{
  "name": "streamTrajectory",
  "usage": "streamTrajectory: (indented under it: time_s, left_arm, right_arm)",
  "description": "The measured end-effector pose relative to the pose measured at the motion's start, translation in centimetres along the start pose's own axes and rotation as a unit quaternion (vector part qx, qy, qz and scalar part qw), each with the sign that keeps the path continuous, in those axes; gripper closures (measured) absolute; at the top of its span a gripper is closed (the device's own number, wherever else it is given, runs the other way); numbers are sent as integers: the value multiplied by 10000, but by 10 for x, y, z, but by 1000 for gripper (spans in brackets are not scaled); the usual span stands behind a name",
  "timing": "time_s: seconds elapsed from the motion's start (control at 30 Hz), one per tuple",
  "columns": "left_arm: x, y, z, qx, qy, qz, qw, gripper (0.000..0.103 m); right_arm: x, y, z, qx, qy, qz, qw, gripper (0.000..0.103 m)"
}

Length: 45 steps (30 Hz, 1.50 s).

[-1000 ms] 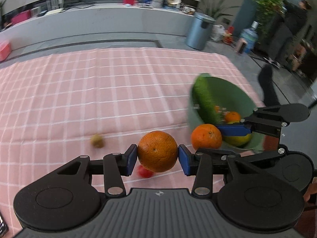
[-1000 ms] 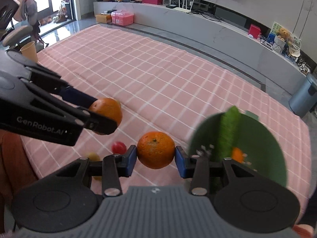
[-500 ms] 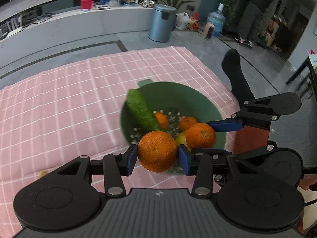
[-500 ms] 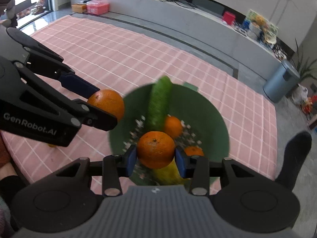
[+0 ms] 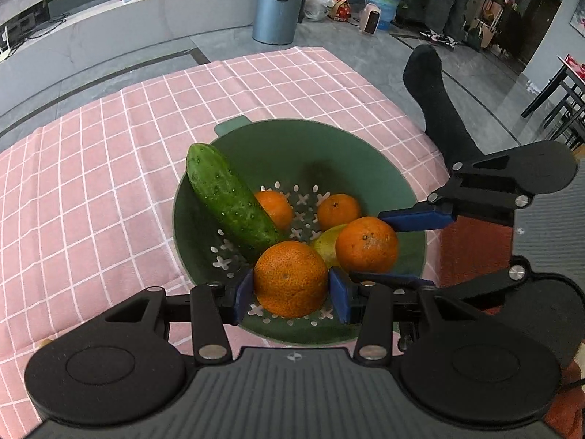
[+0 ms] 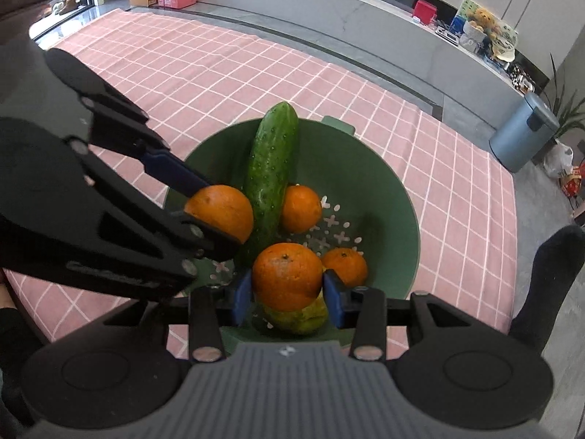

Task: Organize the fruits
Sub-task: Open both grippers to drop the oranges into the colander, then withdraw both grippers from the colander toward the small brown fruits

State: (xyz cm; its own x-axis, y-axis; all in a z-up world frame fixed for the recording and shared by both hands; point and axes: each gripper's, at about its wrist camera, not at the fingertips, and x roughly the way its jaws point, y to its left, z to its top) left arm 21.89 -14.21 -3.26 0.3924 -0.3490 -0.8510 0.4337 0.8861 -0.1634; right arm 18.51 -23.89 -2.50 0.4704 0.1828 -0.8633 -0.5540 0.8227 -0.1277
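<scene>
A green colander bowl stands on the pink checked cloth. It holds a cucumber, two small oranges and a yellow-green fruit. My left gripper is shut on an orange over the bowl's near side. My right gripper is shut on another orange, also over the bowl; in the left wrist view that orange shows at the right.
The pink checked cloth covers the table, whose far edge is beyond the bowl. A person's leg in a black sock is right of the table. A grey bin stands on the floor behind.
Both grippers have carried their oranges from the open cloth to above the green bowl. The small fruits on the cloth have left the views.
</scene>
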Motion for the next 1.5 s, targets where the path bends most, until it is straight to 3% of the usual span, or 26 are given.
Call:
streamTrajectory:
  time_s: [0.47, 0.53, 0.77, 1.0, 1.33, 1.5]
  left_arm:
    - [10, 15, 0, -233, 124, -68, 9996, 52]
    - [10, 15, 0, -230, 110, -60, 9997, 47]
    - [-16, 22, 3, -339, -326, -179, 9987, 38]
    - [-44, 38, -6, -402, -582, 413, 9966, 37]
    - [-52, 96, -42, -1402, -379, 1079, 9835, 37]
    - [-55, 112, -57, -1659, -292, 1123, 9793, 37]
  right_arm:
    - [-1, 3, 5, -197, 36, -68, 9998, 64]
    - [-2, 2, 6, -195, 18, -114, 9997, 64]
    - [0, -6, 14, -119, -22, -334, 9994, 64]
    - [19, -18, 28, -66, 35, -686, 9976, 64]
    - [47, -23, 33, 107, 252, -697, 9972, 64]
    - [52, -20, 30, 105, 330, -677, 9971, 64]
